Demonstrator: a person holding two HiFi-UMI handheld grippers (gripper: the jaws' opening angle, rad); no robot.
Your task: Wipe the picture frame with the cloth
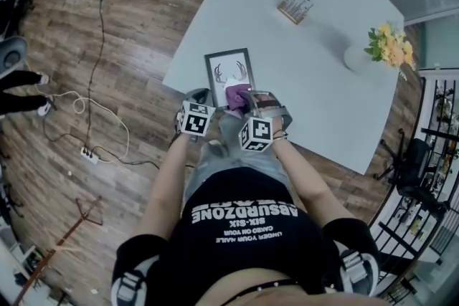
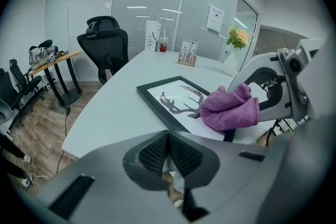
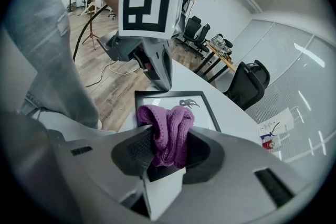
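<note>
**Picture frame flat on counter; cloth clamped in right tool**

Picture frame lies flat, face up, close to the near edge of the white counter. Its border is black, and the print shows dark antlers on white.

Cloth is purple and bunched. It sits over the near right part of the frame, covering that corner.

Right tool: the right gripper view shows its jaws closed on the cloth, with folds bulging out above the pads. The frame lies directly beyond.

Left tool: the left gripper view shows its jaws brought together with nothing between them. It is positioned at the counter edge, just beside the frame's near left corner. Whether it touches the frame cannot be determined.

Elsewhere on the counter, well apart from the frame, stand a white vase of yellow flowers and a small card holder.
</note>
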